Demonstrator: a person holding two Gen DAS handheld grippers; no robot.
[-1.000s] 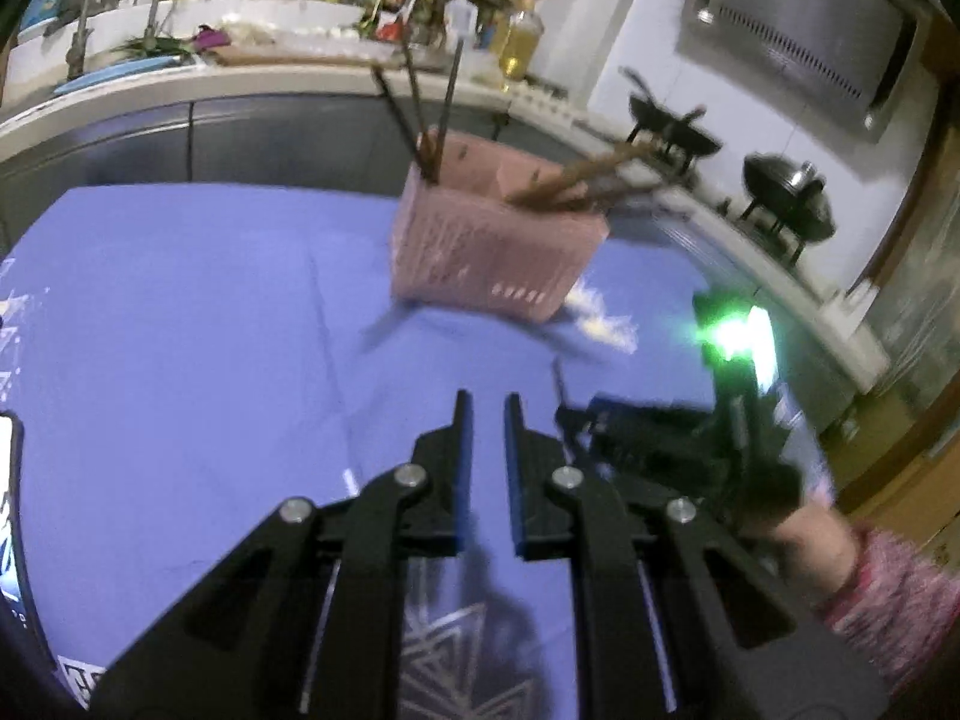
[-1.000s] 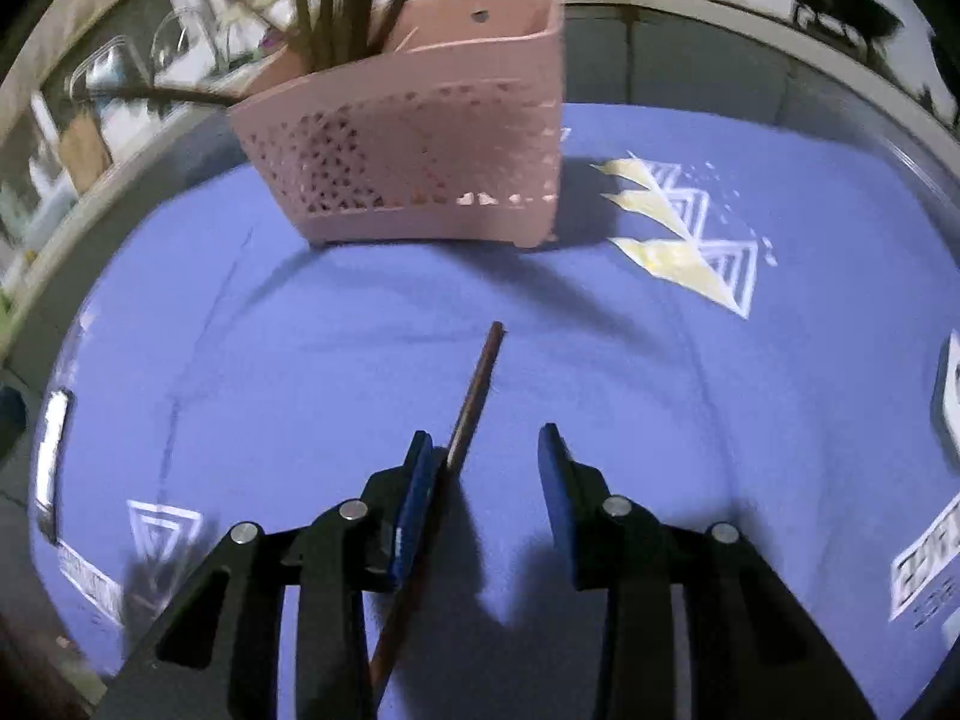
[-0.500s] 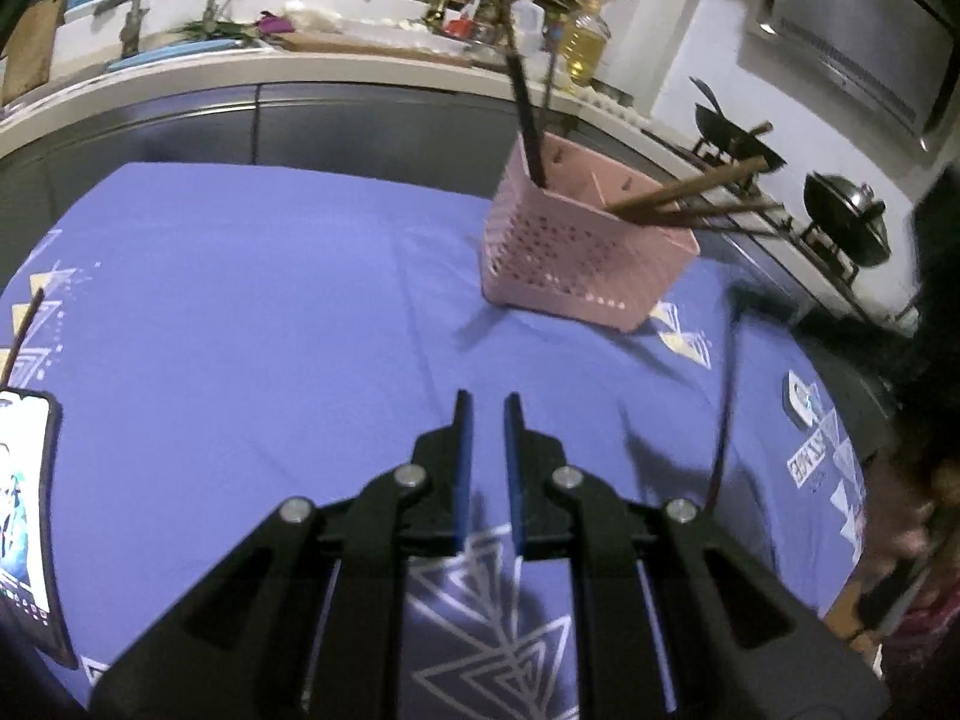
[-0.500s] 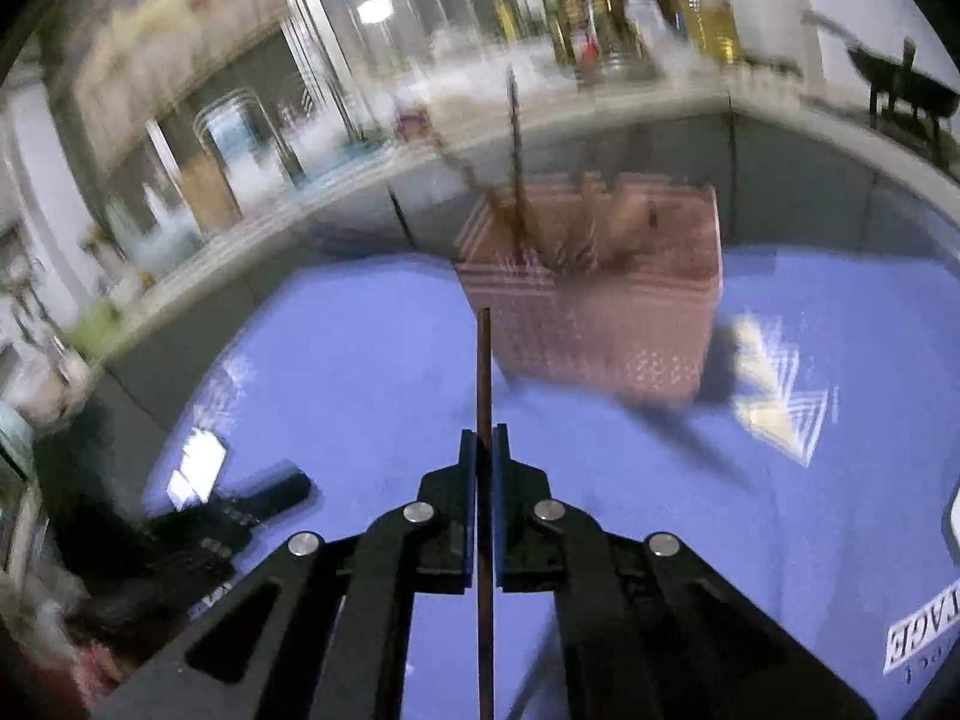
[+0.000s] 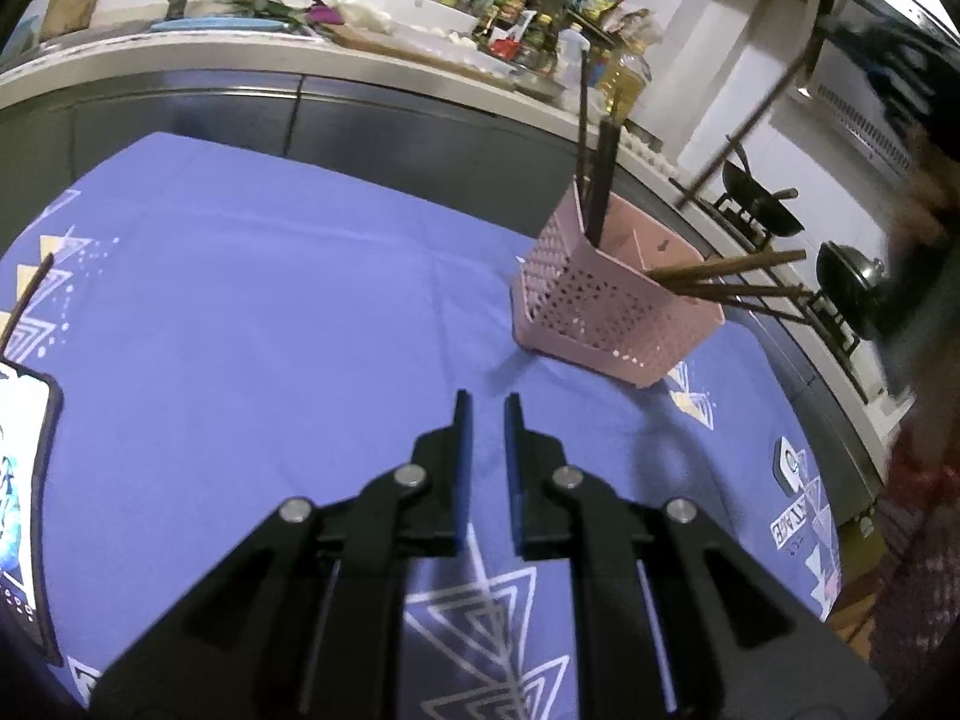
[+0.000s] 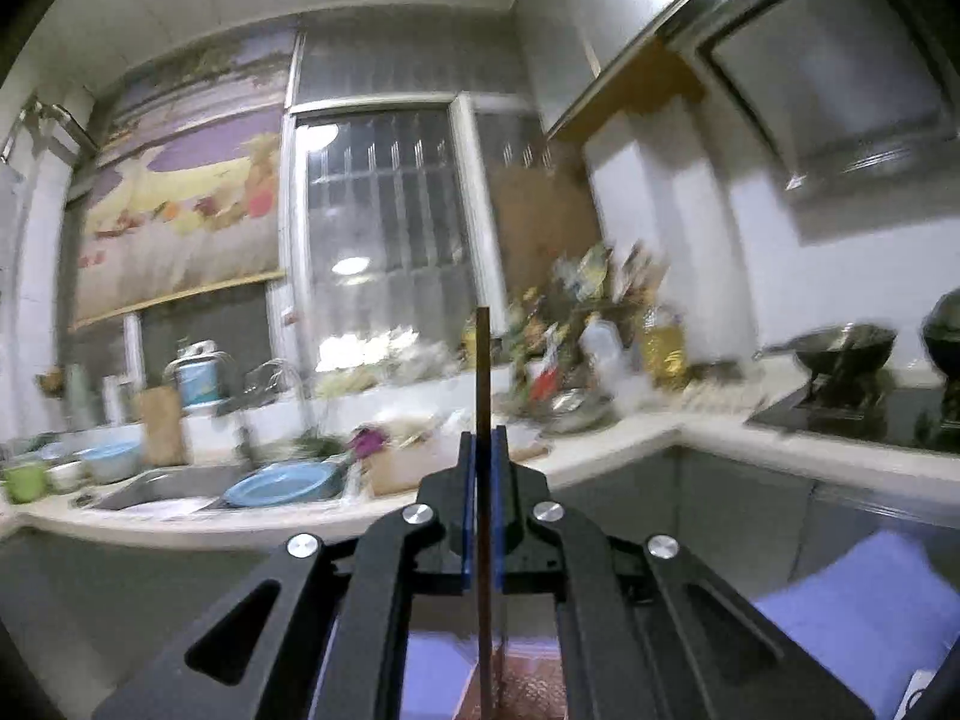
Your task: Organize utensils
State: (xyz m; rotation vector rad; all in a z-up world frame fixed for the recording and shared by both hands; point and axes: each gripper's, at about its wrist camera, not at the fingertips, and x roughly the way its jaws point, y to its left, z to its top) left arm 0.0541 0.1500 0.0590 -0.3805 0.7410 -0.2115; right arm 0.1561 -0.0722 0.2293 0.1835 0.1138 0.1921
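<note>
My right gripper (image 6: 482, 450) pinches a brown chopstick (image 6: 482, 396) between its blue pads (image 6: 468, 504), the jaws pressed together on it. The stick runs straight along the fingers, its squared tip sticking out well past them toward the counter (image 6: 600, 456) and window ahead, while its other end drops down between the arms to the bottom of the view. Just below the fingers I glimpse the pink basket (image 6: 528, 684) and the blue cloth (image 6: 864, 600) (both blurred, so I cannot tell whether the stick's lower end touches the basket).

My left gripper (image 5: 487, 414) hangs over the blue cloth (image 5: 270, 312) holding nothing, its jaws parted by a narrow gap. Ahead and to its right stands the basket (image 5: 612, 312), upright on the cloth. Two dark chopsticks (image 5: 600, 180) rise steeply from its far-left corner, and several brown ones (image 5: 726, 267) lean out low over its right rim. Above the basket, far to the upper right, the held chopstick (image 5: 750, 114) slants down, with the dark blur of my right gripper (image 5: 900, 78) at its top. At the far left edge a lone chopstick (image 5: 27, 300) lies on the cloth, next to a phone (image 5: 24, 480) with a lit screen.
</note>
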